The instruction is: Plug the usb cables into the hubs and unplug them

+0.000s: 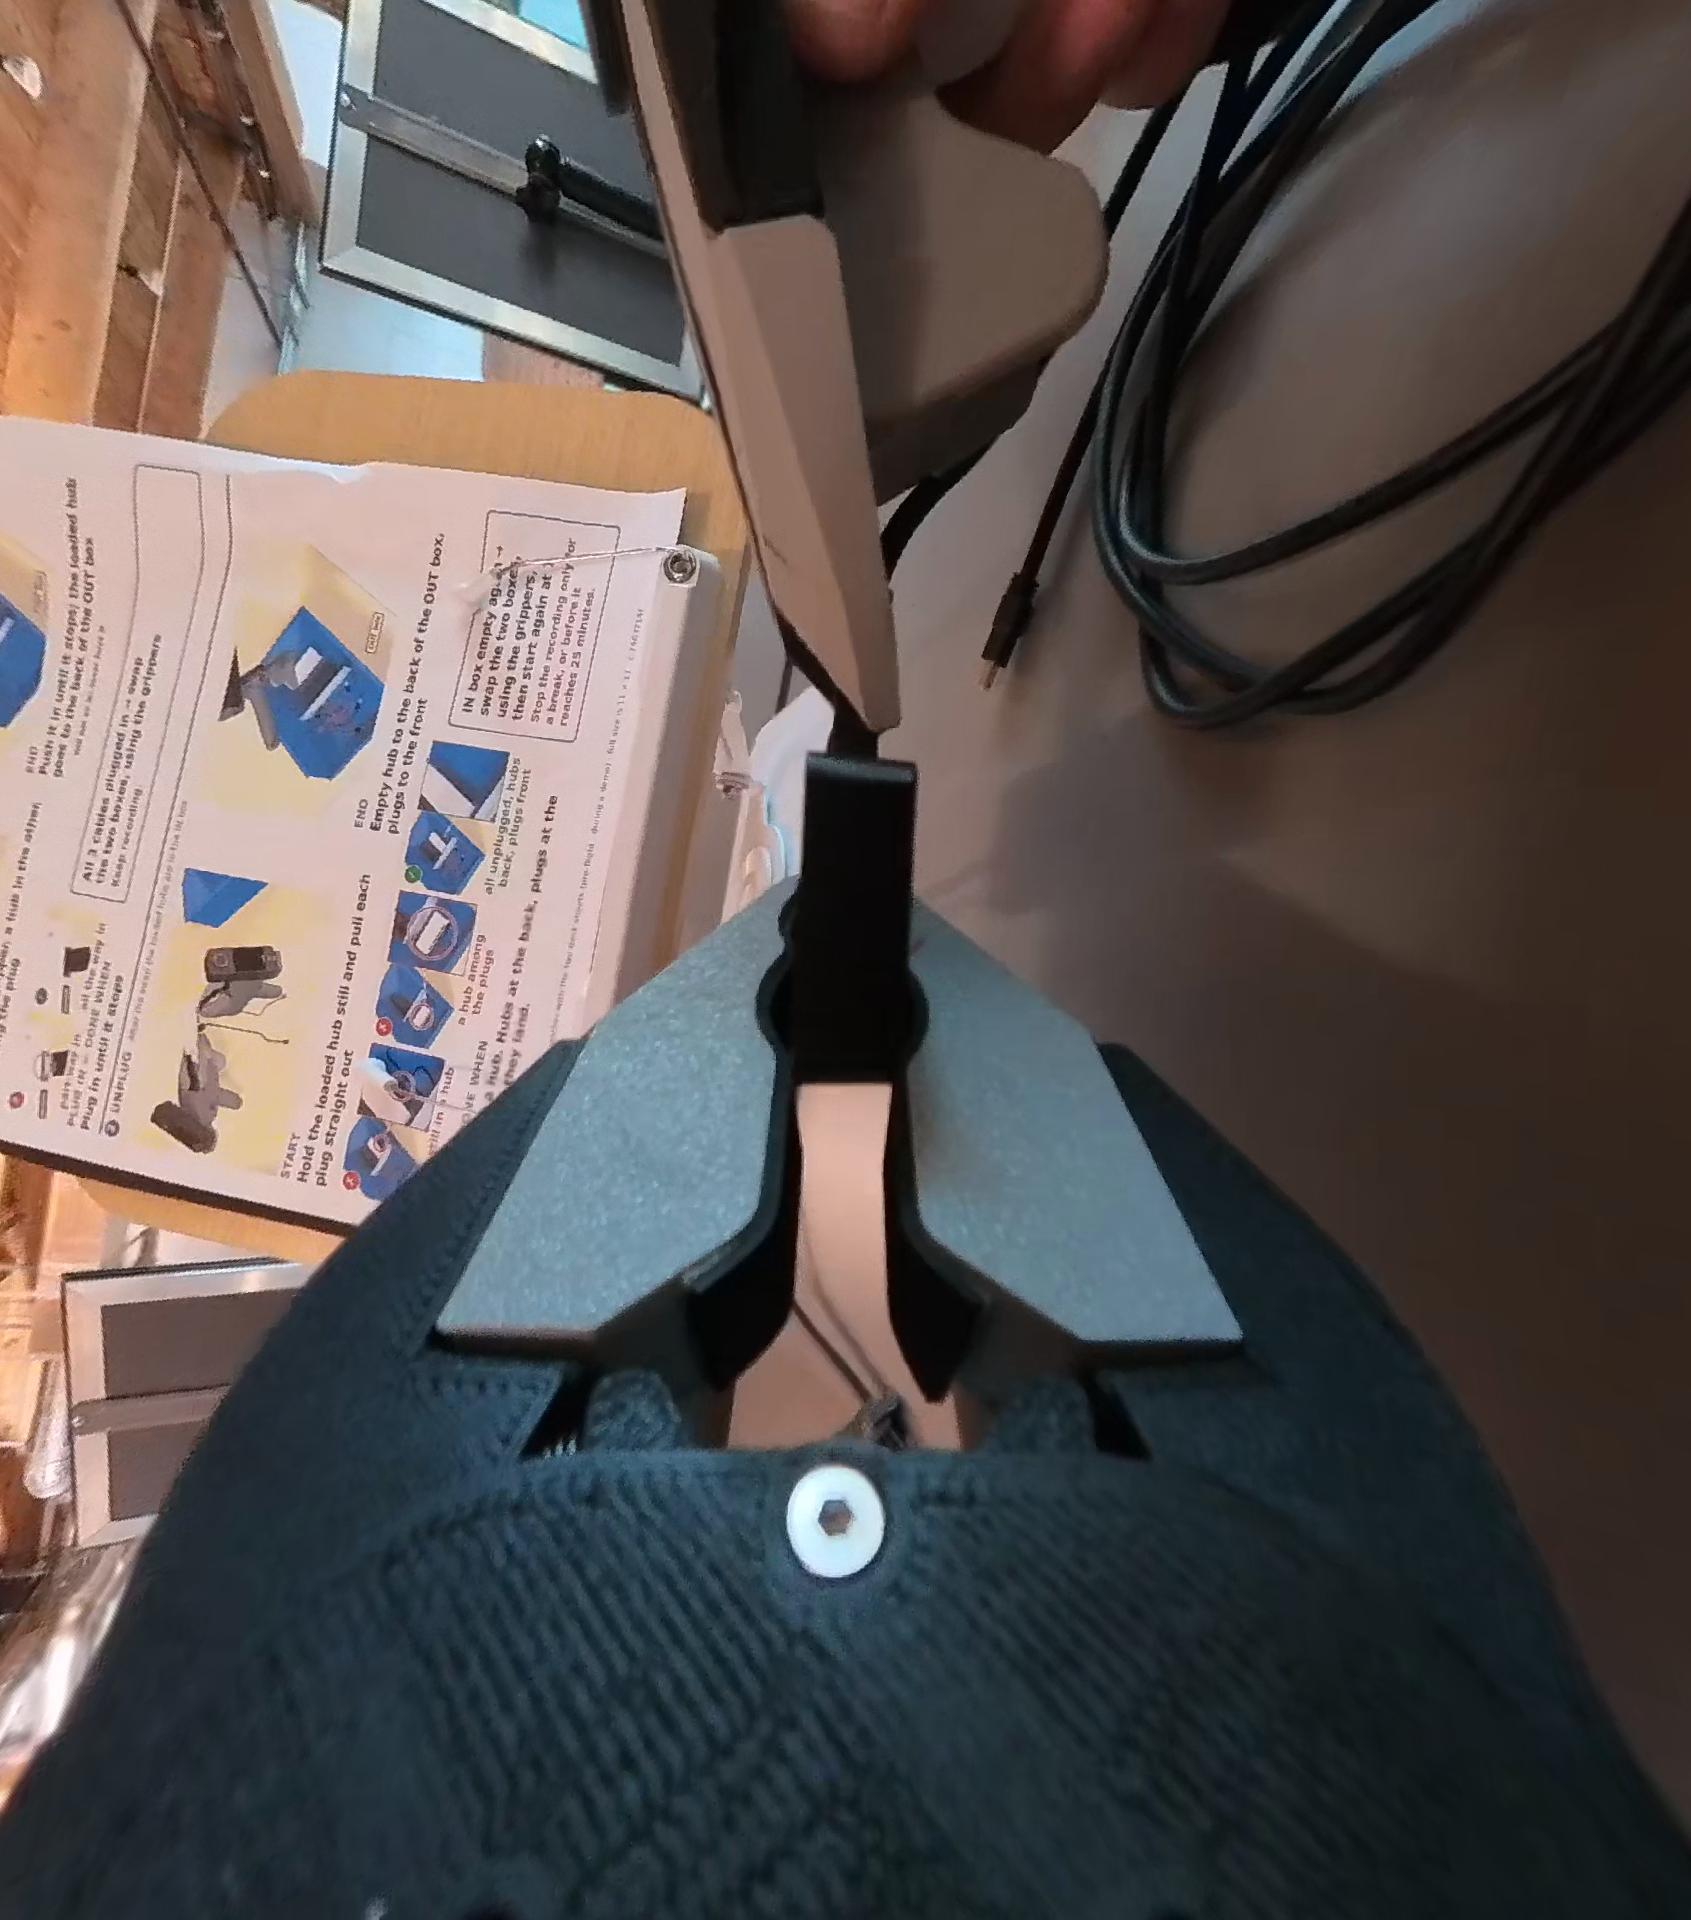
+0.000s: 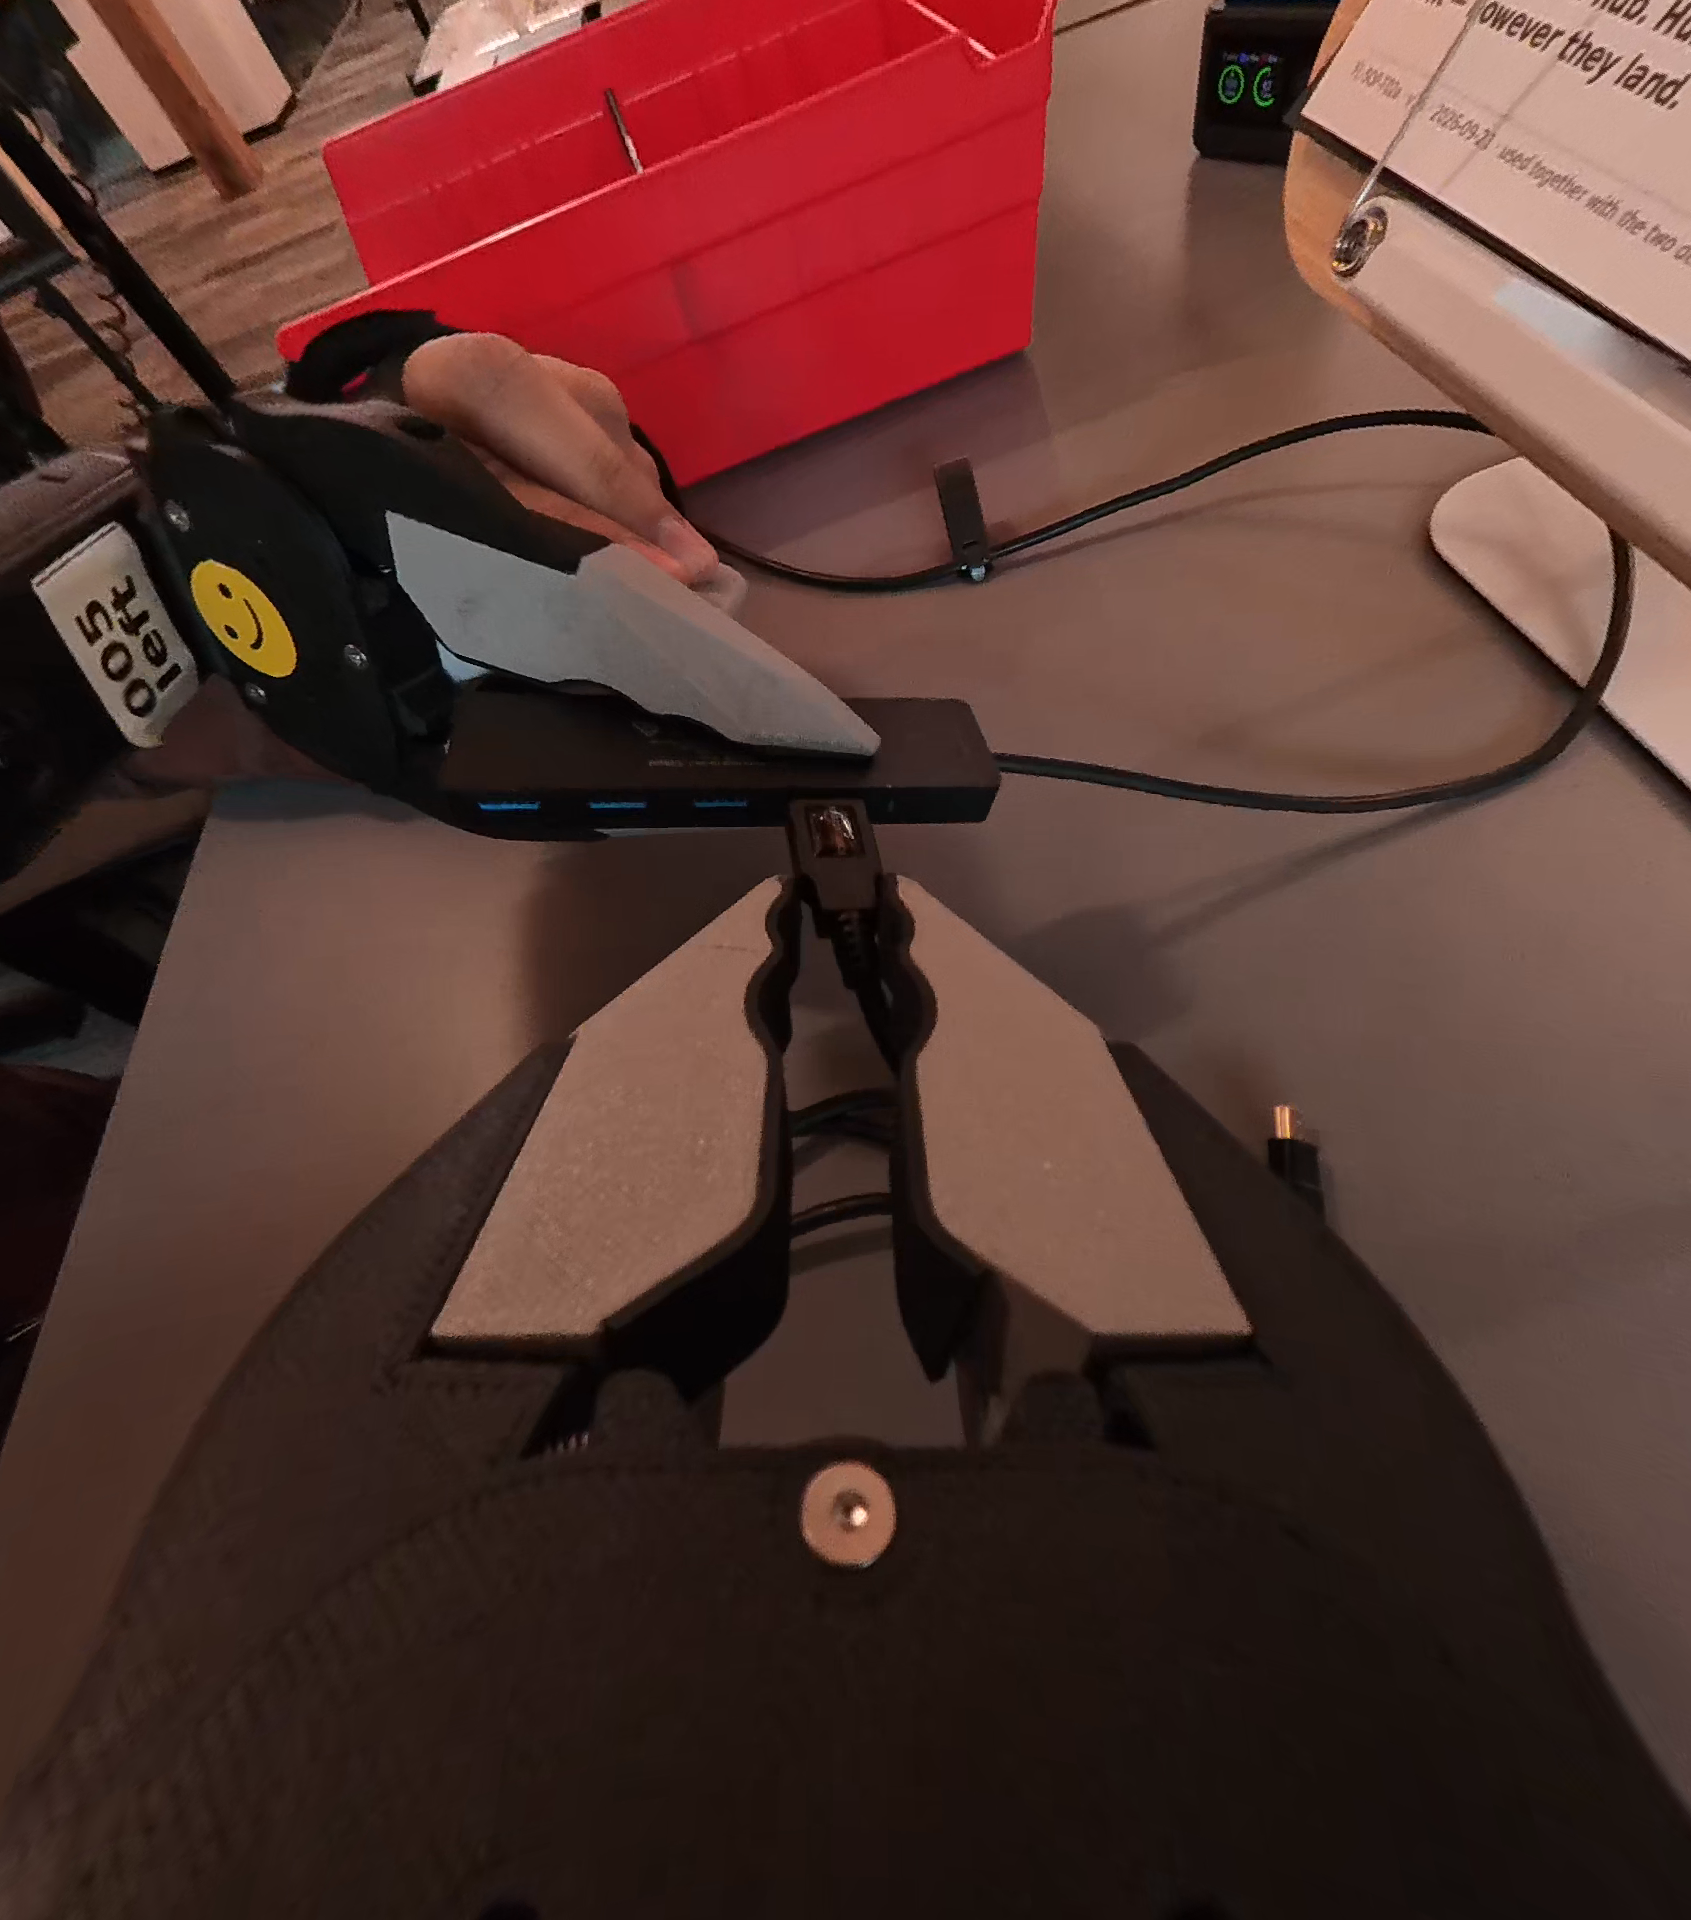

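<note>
The hub [image 2: 716,769], a slim black bar, is held level above the grey table [image 2: 1236,1039], clamped flat between the fingers of the left gripper [image 2: 862,743]. In the left wrist view it appears end-on, pinched at that gripper's tips. Three blue-lit ports on its near edge stand empty.

The USB plug [image 2: 828,844] is nipped at the tips of the right gripper [image 2: 836,894], whose fingers are almost closed on its black body. Its metal end sits at the fourth port, nearest the hub's own lead. Whether it is seated or merely touching cannot be told.

Judged progress: at most one insertion is under way; three ports remain, and all unplugging is outstanding.

A loose plug [image 2: 1296,1143] lies beside the right gripper. Coiled cables [image 1: 1392,468] lie nearby. A red bin [image 2: 716,229] stands behind the hub.
</note>
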Demonstrator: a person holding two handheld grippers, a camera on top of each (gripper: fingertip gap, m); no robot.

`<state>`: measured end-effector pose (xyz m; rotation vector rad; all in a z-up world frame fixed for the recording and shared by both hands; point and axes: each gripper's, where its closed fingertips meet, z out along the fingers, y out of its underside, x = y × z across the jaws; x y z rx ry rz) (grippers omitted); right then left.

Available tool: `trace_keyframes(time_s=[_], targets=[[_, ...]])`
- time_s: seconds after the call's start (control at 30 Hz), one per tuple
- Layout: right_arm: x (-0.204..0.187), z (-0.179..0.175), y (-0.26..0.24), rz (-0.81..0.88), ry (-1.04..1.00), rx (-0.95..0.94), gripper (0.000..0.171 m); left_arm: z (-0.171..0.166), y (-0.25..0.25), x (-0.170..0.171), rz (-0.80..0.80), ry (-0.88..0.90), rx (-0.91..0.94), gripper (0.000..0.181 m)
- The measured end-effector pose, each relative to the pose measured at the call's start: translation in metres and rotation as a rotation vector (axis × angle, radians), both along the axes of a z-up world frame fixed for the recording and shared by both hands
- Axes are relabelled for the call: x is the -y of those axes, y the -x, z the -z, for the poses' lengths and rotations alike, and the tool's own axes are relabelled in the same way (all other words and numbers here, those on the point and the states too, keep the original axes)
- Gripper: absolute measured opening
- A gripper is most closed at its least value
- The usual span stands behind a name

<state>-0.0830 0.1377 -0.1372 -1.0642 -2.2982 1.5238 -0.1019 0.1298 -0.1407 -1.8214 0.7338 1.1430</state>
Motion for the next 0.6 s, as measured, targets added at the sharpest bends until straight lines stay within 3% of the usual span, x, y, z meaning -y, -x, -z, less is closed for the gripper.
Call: trace_keyframes(time_s=[0.6], targets=[[-0.006,0.003,0.013,0.094,-0.068,-0.016,0.013,0.007,0.012,-0.005,-0.014,-0.037,0.127,0.011]])
